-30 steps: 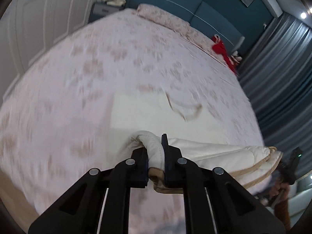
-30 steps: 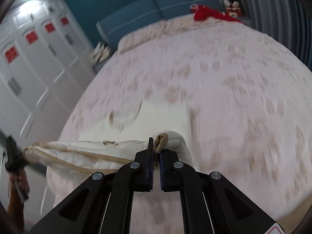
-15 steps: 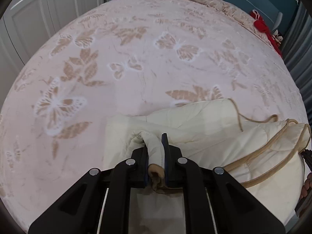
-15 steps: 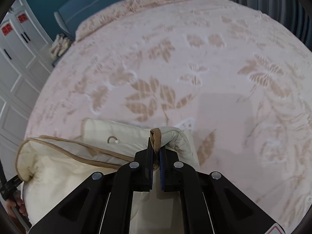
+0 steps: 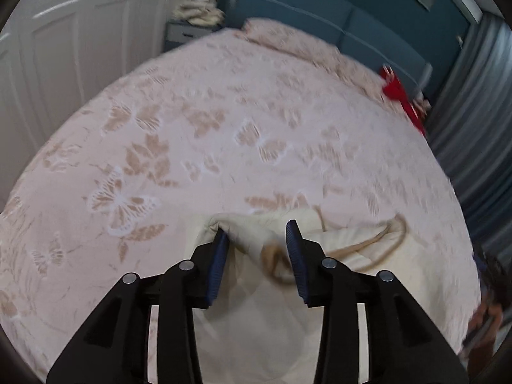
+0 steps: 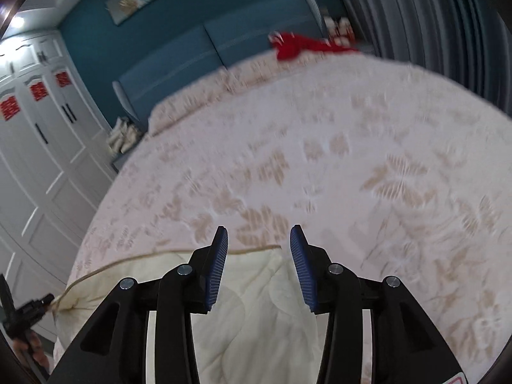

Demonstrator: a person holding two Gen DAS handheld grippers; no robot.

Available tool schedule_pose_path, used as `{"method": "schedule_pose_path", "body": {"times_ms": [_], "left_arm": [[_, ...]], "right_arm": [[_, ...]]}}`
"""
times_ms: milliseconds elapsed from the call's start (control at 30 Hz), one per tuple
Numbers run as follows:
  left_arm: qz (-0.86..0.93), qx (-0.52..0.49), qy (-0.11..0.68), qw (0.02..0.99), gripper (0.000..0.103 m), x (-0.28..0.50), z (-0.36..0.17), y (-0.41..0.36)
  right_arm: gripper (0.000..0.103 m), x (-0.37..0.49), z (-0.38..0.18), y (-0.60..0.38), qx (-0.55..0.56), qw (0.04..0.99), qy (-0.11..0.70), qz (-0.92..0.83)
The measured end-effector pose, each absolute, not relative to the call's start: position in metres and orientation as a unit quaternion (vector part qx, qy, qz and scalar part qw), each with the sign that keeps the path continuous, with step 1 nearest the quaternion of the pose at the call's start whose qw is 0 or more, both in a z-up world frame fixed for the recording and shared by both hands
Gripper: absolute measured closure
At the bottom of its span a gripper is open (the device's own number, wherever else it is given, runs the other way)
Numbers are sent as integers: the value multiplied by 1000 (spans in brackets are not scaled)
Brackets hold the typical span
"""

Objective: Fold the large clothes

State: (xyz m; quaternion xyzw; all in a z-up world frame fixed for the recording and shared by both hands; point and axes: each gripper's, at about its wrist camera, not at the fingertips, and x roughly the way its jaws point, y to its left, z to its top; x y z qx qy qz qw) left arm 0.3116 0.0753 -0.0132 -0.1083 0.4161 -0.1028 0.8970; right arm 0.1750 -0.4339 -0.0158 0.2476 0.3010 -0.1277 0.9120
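Observation:
A cream quilted garment with tan trim lies folded on the near edge of the bed. In the left wrist view my left gripper is open, with a bunched corner of the garment lying loose between its blue pads. In the right wrist view my right gripper is open and empty, just above the garment and its tan-trimmed far edge. The left gripper also shows at the lower left of the right wrist view.
The bed has a pale pink cover with butterfly and leaf patterns. A red cloth lies by the pillows near the blue headboard. White wardrobe doors stand on the left, grey curtains on the right.
Both grippers have opened and let go of the garment's corners. The garment now lies on the bed, and both grippers have drawn back and tilted up.

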Motion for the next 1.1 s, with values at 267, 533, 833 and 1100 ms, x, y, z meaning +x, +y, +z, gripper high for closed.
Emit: {"method": "schedule_pose_path", "body": {"times_ms": [267,533,833,1100], "left_arm": [[-78,-5,349,934,42,312,18,4],[-145,63,471,868,57,338,-96,-102],[-117,65,459,878,57,354,-156,-102],[-113,60,436,891,56,350,-167,-103]], "right_arm": [[77,216,-34,-346,182,914,362,-22],[94,289,-101,-247,117,888,444,33],[103,310,-168,-253,110,872,477,7],[103,315,-182,-244,80,885,459,-14]]}}
